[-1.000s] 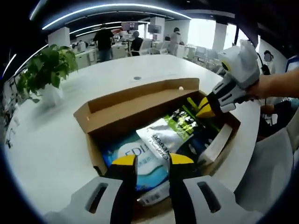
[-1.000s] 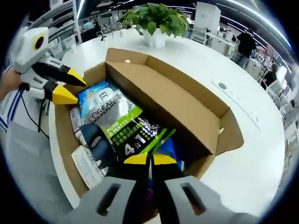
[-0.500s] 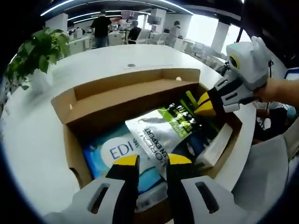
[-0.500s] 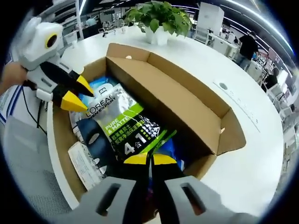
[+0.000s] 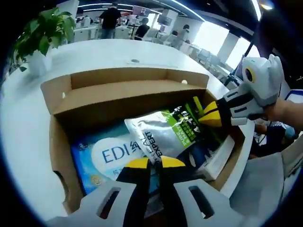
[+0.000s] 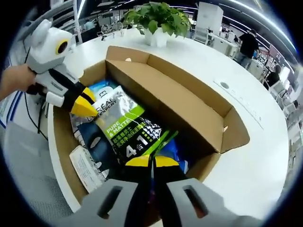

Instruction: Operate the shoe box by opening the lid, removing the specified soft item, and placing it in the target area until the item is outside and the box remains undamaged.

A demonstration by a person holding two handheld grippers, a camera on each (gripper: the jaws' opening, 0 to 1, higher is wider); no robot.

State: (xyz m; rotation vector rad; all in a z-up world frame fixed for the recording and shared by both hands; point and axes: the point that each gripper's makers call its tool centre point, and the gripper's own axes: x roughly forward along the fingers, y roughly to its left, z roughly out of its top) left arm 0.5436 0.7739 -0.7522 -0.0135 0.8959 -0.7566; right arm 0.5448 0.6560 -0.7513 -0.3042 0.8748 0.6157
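Fingers (image 6: 134, 161) of right gripper (image 6: 151, 161): pinching silver-green pouch (image 6: 124, 134), ready to lift. Left gripper (image 5: 149, 162): nearly pressed together above pouch's other end. Shoe box (image 6: 184, 111): open.

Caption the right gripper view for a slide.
Both grippers, left and right, meet a silver-green pouch inside the open cardboard box.

both views close above open box (image 5: 118, 94), from opposite ends, sharing interior.
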